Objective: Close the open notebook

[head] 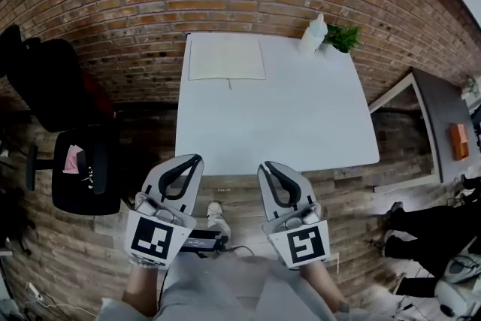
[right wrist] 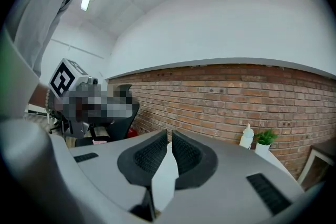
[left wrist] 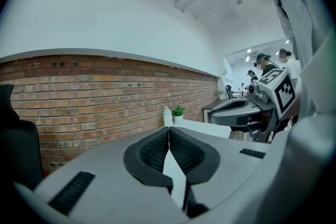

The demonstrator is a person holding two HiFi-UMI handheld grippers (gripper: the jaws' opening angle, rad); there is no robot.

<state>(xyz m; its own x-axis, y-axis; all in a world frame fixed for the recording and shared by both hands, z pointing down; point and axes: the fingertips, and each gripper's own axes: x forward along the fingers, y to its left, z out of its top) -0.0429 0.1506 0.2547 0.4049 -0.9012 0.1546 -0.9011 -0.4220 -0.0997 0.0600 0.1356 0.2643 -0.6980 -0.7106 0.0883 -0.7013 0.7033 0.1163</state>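
The open notebook [head: 226, 59] lies flat with pale pages up at the far left of the white table [head: 301, 124], near the brick wall. Both grippers hang short of the table's near edge, over the wooden floor. My left gripper [head: 197, 159] is shut with nothing in it, its jaws meeting at the tips [left wrist: 169, 128]. My right gripper [head: 264, 165] is also shut and empty, with only a thin slit between the pads [right wrist: 169, 136]. The notebook does not show in either gripper view.
A white bottle [head: 313, 34] and a small green plant [head: 343, 37] stand at the table's far right corner. A black office chair [head: 83, 165] is left of the table. A grey desk [head: 443, 124] stands to the right. My shoe [head: 216, 213] shows on the floor between the grippers.
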